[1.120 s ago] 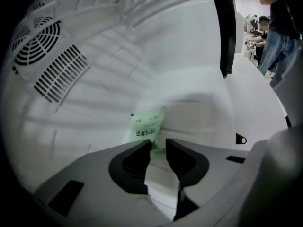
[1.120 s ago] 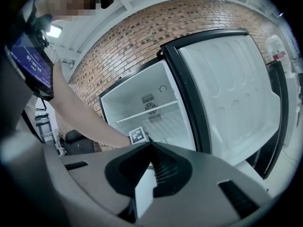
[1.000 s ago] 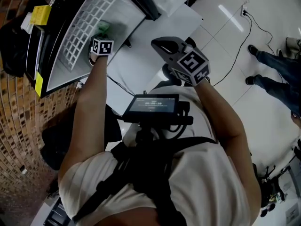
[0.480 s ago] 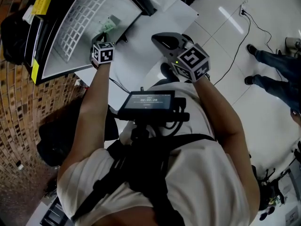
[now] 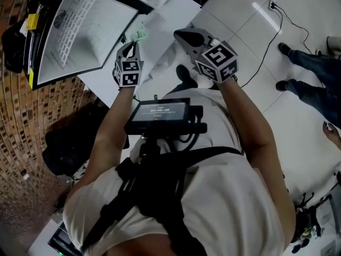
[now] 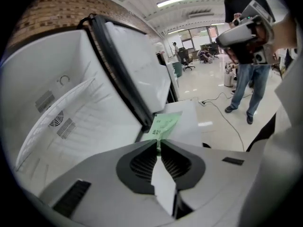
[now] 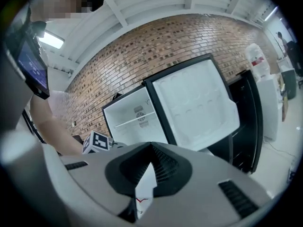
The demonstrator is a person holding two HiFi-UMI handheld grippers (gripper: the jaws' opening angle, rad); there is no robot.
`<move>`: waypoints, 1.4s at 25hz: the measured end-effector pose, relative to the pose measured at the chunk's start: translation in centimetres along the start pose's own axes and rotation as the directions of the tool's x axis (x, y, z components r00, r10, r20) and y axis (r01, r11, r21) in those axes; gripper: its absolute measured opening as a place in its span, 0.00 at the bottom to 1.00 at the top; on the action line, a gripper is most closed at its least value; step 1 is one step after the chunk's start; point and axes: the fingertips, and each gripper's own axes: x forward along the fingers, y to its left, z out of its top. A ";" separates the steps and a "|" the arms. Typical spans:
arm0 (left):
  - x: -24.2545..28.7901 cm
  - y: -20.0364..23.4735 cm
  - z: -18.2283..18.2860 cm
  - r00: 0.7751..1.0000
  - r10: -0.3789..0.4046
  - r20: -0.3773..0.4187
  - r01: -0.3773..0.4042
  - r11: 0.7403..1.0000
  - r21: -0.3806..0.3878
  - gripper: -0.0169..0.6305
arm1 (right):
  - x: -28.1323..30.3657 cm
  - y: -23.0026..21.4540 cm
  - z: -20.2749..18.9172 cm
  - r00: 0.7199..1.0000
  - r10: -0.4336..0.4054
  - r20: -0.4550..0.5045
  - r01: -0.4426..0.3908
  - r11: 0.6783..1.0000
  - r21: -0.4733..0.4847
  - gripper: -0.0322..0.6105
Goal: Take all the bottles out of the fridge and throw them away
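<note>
Holding 1 bottle [image 6: 165,125], pale green label, pinched at the tips of the left gripper [image 6: 158,144]; its jaws have just been closing and stand almost together on it. Location of the bottle: out of the fridge [image 5: 90,44], in the air before the open cabinet.

Second tool, right gripper [image 7: 151,145]: jaws fully together, nothing between them, beside the left one.

Cabinet: black casing, white interior, 1 wire shelf [image 5: 72,17], round fan vent [image 6: 56,120] on the back, door [image 7: 194,103] swung wide.

Surface: floor [image 5: 250,47] of glossy white tile, reflecting the lights.

Behind the fridge: brick wall [image 7: 156,46], brown.

Overhead: white ceiling with strip lights [image 6: 177,0].

Also present: 1 bystander [image 6: 244,89] in jeans, standing on the tile, well apart from the fridge.
</note>
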 end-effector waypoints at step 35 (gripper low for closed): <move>26.1 -30.1 -16.6 0.855 -0.370 -0.364 0.397 0.918 -0.001 0.08 | -5.3 -15.8 -31.8 0.954 -0.136 -0.266 0.207 0.943 0.259 0.05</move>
